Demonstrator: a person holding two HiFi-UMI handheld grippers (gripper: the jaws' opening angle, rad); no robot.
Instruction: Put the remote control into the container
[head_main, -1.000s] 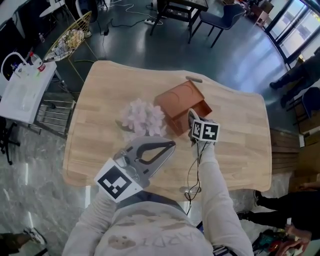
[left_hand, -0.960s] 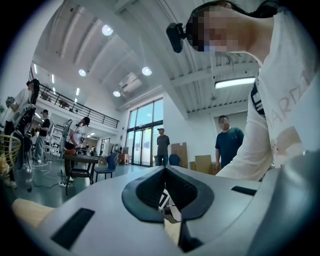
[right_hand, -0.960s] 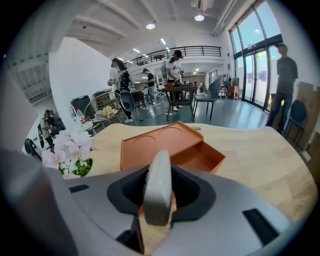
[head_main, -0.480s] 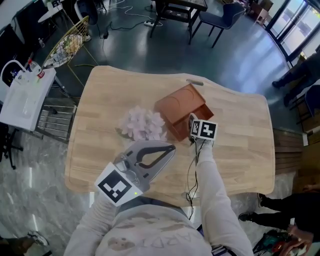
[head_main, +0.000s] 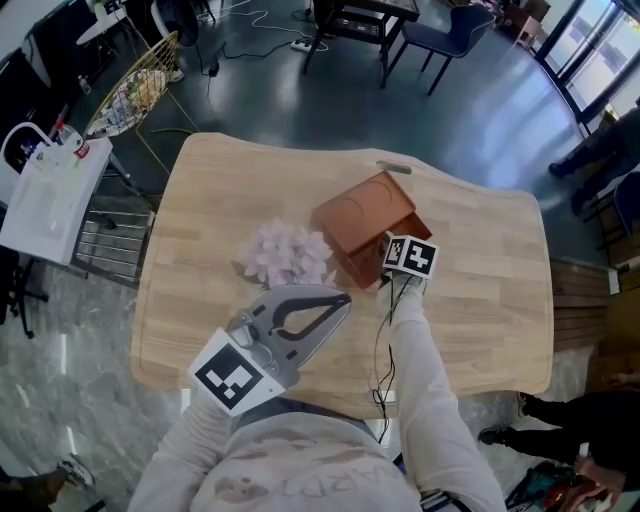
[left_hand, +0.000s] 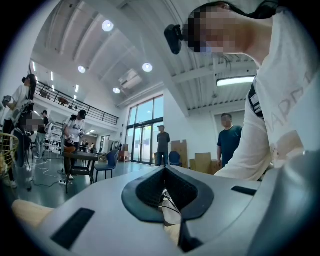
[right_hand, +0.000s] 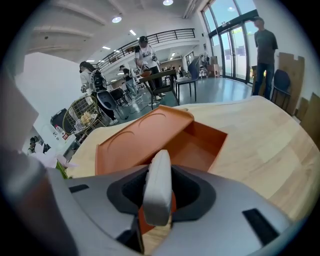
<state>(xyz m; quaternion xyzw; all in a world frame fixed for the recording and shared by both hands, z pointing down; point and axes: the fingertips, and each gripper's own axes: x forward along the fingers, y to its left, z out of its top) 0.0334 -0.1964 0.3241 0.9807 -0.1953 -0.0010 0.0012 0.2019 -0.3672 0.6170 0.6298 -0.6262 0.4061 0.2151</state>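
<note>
Wooden table (head_main: 480, 290), remote control (right_hand: 158, 186) pinched in right claw (right_hand: 159, 196), container (right_hand: 150, 135) ahead

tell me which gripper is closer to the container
Right. The right gripper holds the remote control at the rim of the container; the left gripper hangs back at the near edge of the table.

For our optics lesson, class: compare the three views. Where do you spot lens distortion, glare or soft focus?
Head view: even light, wide-angle bending around the table; left gripper view: strong fisheye, dark round rim, glaring ceiling lamps, mosaic over a face; right gripper view: same rim, remote control near the lens slightly soft, container behind clearer.
</note>
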